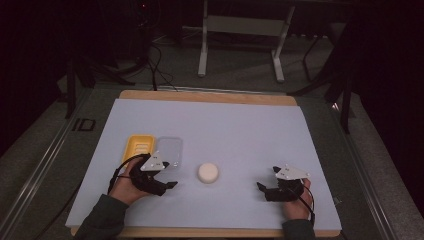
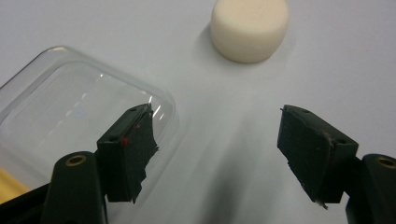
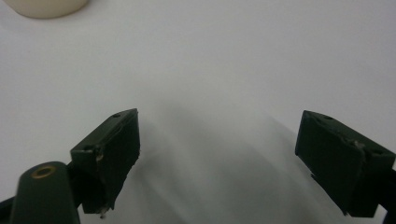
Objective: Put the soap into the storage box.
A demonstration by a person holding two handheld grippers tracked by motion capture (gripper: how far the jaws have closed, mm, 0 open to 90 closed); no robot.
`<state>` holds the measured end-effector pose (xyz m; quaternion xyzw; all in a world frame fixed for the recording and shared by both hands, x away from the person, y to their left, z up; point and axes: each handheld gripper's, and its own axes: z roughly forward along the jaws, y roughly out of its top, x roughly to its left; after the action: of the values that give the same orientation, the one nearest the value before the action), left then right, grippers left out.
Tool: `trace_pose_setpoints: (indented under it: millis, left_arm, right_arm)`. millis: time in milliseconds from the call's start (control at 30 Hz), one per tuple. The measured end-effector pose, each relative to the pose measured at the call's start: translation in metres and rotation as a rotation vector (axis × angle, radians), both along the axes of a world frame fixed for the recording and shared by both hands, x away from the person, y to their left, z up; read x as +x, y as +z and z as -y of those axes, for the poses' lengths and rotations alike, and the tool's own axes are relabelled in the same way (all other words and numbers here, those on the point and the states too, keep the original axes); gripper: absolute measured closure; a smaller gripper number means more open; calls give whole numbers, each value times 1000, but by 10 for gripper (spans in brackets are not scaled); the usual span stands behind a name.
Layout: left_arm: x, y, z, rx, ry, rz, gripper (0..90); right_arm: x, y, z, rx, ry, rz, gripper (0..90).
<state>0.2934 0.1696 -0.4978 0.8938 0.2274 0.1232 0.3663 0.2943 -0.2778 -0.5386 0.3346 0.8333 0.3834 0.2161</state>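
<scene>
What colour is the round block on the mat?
The round block is cream white; it shows best in the left gripper view.

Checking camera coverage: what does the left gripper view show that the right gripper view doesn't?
Left gripper view alone: the clear plastic lid beside its left jaw, a sliver of the yellow plastic tray at the lower left edge, and the left gripper, open and empty.
Right gripper view alone: the right gripper, open over bare surface.
Shared: the cream round foam puck and the pale table mat.
</scene>
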Motion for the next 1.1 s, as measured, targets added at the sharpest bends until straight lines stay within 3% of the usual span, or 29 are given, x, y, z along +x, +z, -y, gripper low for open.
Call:
trace_pose_setpoints:
  millis: [533, 1100]
  left_arm:
    - [15, 4, 28, 40, -76, 7, 220]
    - [30, -3, 53, 15, -97, -28, 108]
  right_arm:
    - [-1, 1, 2, 14, -3, 1, 139]
    - [-1, 1, 1, 8, 1, 4, 139]
